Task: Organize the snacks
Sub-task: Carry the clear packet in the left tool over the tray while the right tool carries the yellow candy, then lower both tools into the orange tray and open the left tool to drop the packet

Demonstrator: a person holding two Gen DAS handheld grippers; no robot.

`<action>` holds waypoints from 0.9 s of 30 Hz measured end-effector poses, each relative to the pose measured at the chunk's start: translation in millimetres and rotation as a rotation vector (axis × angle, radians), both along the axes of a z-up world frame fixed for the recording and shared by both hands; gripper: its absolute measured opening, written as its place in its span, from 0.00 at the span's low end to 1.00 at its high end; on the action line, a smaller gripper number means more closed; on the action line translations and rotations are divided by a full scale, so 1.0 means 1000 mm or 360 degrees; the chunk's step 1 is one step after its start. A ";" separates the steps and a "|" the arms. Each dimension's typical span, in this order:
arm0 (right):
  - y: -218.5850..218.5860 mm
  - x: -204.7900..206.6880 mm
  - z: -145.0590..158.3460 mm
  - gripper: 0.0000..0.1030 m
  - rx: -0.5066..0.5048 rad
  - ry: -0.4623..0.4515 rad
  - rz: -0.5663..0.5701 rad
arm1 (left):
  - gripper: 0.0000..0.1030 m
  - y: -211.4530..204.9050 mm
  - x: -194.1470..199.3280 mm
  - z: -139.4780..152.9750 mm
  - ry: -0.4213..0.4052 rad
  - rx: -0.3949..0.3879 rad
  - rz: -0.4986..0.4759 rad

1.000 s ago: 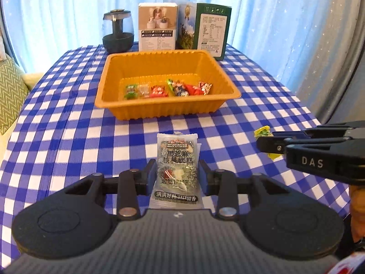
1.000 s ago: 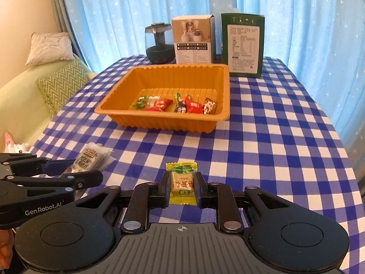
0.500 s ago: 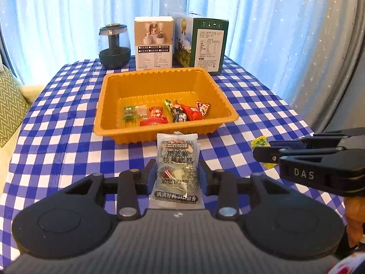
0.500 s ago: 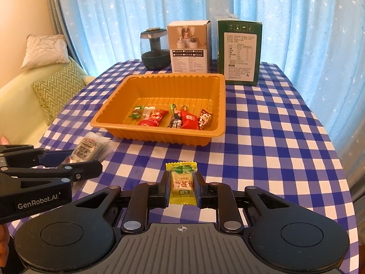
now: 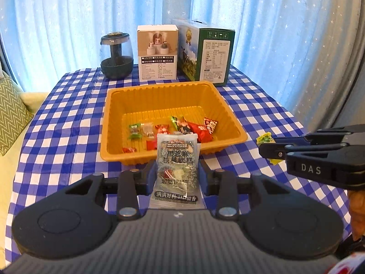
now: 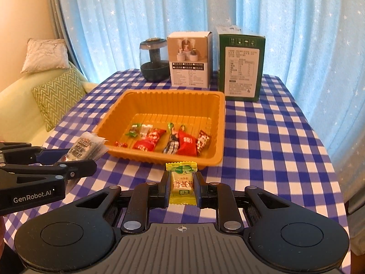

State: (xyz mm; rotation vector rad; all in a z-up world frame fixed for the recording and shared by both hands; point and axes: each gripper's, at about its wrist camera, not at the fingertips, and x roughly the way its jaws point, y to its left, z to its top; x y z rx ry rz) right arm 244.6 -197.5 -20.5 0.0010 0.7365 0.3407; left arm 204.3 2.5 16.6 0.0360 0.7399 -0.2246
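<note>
An orange tray [image 5: 114, 114] [image 6: 219, 118] sits mid-table on the blue checked cloth and holds several wrapped candies [image 5: 200, 130] [image 6: 187, 143]. My left gripper [image 5: 176, 175] is shut on a grey-black snack packet [image 5: 176, 159], held above the table just before the tray's near rim; the packet also shows in the right wrist view [image 6: 84, 147]. My right gripper [image 6: 182, 185] is shut on a yellow-green wrapped candy [image 6: 182, 182], held above the cloth near the tray's near right corner; the candy also shows in the left wrist view [image 5: 264, 137].
A dark glass jar [image 5: 116, 56], a white box [image 5: 157, 52] and a green box [image 5: 212, 54] stand behind the tray. Blue curtains hang beyond the table. A sofa with cushions [image 6: 57, 91] is to the left.
Both grippers have risen and moved toward the tray, each still holding its snack. The tray now appears lower and closer under the packet and candy.
</note>
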 end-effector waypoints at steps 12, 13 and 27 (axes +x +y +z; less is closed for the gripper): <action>0.011 0.043 0.014 0.21 0.0039 -0.0023 0.0030 | 0.33 0.010 0.045 0.010 0.0003 0.0007 0.0022; 0.012 0.046 0.015 0.21 0.0044 -0.0024 0.0033 | 0.33 0.010 0.049 0.011 0.0005 0.0006 0.0022; 0.022 0.102 0.009 0.21 0.0083 0.0044 0.0039 | 0.33 0.017 0.103 0.011 0.0035 0.0017 0.0014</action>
